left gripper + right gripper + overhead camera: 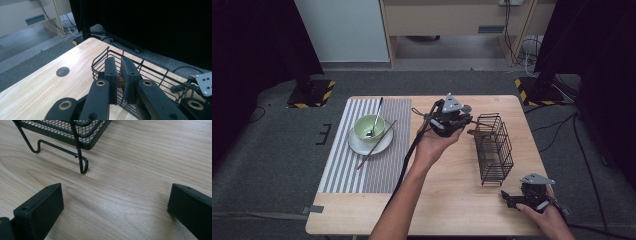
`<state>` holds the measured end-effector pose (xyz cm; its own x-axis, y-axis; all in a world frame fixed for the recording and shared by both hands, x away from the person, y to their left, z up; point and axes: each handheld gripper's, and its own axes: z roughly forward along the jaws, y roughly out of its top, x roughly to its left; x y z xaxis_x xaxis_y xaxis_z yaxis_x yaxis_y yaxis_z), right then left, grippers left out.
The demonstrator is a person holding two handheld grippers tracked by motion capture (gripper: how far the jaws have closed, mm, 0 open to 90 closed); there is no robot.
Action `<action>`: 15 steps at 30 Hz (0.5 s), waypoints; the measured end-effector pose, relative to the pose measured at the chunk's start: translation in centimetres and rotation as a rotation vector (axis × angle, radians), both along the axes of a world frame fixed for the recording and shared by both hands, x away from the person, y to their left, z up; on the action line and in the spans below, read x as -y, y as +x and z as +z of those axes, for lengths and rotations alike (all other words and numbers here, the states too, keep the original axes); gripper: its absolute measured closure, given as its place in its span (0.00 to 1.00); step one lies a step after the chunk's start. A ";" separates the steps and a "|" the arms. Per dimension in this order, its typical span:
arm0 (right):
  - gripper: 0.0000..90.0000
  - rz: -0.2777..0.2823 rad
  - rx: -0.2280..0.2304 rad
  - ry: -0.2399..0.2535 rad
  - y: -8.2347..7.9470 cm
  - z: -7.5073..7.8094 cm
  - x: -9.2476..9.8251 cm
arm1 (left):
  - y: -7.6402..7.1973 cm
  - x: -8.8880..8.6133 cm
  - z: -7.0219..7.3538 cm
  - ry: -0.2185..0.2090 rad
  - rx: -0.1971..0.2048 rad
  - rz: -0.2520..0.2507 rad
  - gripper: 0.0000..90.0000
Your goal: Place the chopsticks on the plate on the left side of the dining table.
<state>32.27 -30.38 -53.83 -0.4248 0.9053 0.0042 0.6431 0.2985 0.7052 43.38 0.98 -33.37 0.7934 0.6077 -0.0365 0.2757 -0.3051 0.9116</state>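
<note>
My left gripper (469,131) hovers over the middle of the table, its tips at the near-left rim of a black wire basket (494,147). In the left gripper view its jaws (118,61) stand almost together, shut on a thin brown stick (121,81) seen end on, just above the basket's rim (150,67). My right gripper (507,197) rests low at the table's front right, in front of the basket. Its jaws (115,202) stand wide open over bare wood, with the basket's wire foot (82,165) just ahead.
On a striped placemat (342,165) at the left sits a white plate (362,146) with a green bowl (369,126), a spoon (375,117) in the bowl and a brown chopstick (377,144) across the plate. A round hole (62,71) is in the tabletop.
</note>
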 end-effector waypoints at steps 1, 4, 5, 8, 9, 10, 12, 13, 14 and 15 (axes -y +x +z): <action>0.00 0.000 0.000 0.000 0.0 0.0 0.0 | 0.0 -0.3 0.0 -0.007 0.001 0.004 0.93; 0.00 0.001 0.001 -0.001 0.0 0.0 0.0 | 0.0 -1.2 -0.1 -0.032 0.002 0.014 0.93; 0.00 0.001 0.001 -0.001 0.0 0.0 0.0 | 0.1 -1.4 -0.2 -0.040 0.002 0.016 0.93; 0.00 0.001 0.001 -0.001 0.0 0.0 0.0 | 0.0 -2.1 -0.4 -0.065 0.000 0.019 0.93; 0.00 0.000 0.000 0.000 0.0 0.0 0.0 | 0.0 -2.3 -0.4 -0.074 -0.002 0.020 0.93; 0.00 0.001 0.001 -0.001 0.0 0.0 0.0 | -0.1 -2.5 -0.5 -0.077 0.000 0.024 0.93; 0.00 0.000 0.000 0.000 0.0 0.0 0.0 | -0.1 -2.9 -0.7 -0.103 -0.007 0.023 0.93; 0.00 0.000 0.000 0.000 0.0 0.0 0.0 | -0.1 -3.1 -0.8 -0.110 -0.009 0.027 0.93; 0.00 0.001 0.001 -0.001 0.0 0.0 0.0 | -0.1 -3.3 -0.9 -0.117 -0.011 0.027 0.93; 0.00 0.001 0.001 -0.001 0.0 0.0 0.0 | -0.1 -3.5 -1.0 -0.128 -0.014 0.026 0.93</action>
